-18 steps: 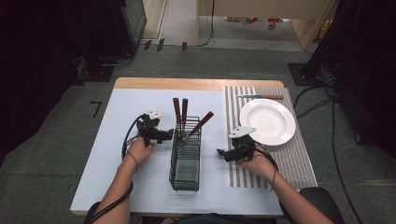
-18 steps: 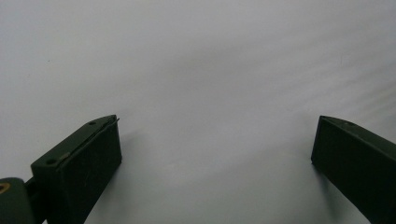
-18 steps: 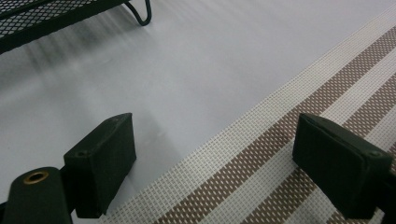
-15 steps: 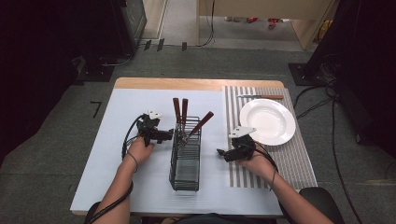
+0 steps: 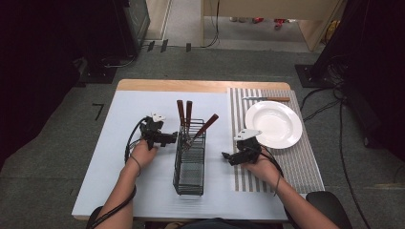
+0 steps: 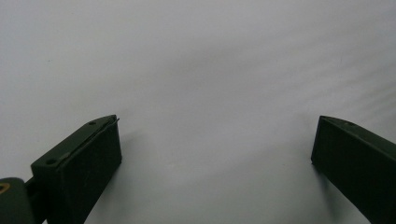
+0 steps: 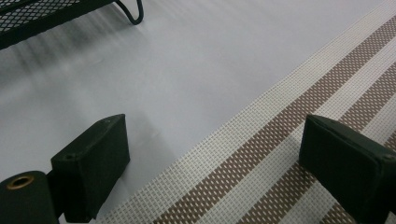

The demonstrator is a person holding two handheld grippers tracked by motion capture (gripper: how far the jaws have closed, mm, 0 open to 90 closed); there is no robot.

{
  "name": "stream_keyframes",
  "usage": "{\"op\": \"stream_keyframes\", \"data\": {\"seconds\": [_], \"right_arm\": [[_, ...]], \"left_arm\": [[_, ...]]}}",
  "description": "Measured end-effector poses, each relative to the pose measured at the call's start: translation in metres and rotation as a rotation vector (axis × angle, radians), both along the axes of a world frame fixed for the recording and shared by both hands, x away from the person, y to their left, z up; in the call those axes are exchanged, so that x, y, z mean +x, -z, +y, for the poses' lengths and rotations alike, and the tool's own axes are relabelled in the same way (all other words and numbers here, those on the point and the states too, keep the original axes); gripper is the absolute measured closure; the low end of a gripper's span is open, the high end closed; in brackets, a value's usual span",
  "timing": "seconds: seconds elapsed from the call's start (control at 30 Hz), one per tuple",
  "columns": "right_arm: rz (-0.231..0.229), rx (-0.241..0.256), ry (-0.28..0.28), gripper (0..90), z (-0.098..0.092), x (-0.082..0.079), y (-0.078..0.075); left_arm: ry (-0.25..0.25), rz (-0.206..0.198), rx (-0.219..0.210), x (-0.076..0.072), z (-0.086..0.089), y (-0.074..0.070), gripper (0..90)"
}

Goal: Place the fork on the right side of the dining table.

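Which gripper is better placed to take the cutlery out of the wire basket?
Probably the left gripper: open, it sits right beside the cutlery handles in the wire basket. The right gripper, also open, is farther away.

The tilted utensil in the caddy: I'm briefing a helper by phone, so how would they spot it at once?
Find the black wire caddy standing mid-table on the pale sheet, between the two grippers. At its far end, three brown handles stick up. Two stand upright side by side; the tilted utensil is alone, its handle leaning toward the white plate.
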State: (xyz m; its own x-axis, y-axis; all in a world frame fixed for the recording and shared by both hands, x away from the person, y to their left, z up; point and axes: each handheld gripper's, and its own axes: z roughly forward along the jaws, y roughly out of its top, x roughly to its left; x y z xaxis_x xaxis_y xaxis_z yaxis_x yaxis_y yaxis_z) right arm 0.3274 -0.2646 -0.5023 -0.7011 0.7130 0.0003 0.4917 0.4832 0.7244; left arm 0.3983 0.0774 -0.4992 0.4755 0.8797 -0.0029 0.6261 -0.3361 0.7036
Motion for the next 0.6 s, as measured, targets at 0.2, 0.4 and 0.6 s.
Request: {"op": "stream_keyframes", "data": {"seconds": [0.2,0.4,0.6], "right_arm": [[0.001,-0.002,0.002,7.7,0.0003,-0.0002,0.0001],[0.012,-0.001,0.012,7.5,0.0014,0.0006,-0.0006],[0.040,-0.028,0.023,7.8,0.0044,0.0022,-0.0039]], "left_arm": [[0.001,0.001,0.001,0.0000,0.0000,0.0000,1.7],[0.000,0.001,0.000,0.0001,0.0000,-0.0001,1.7],[0.000,0.001,0.001,0.0000,0.0000,-0.0001,1.7]]}}
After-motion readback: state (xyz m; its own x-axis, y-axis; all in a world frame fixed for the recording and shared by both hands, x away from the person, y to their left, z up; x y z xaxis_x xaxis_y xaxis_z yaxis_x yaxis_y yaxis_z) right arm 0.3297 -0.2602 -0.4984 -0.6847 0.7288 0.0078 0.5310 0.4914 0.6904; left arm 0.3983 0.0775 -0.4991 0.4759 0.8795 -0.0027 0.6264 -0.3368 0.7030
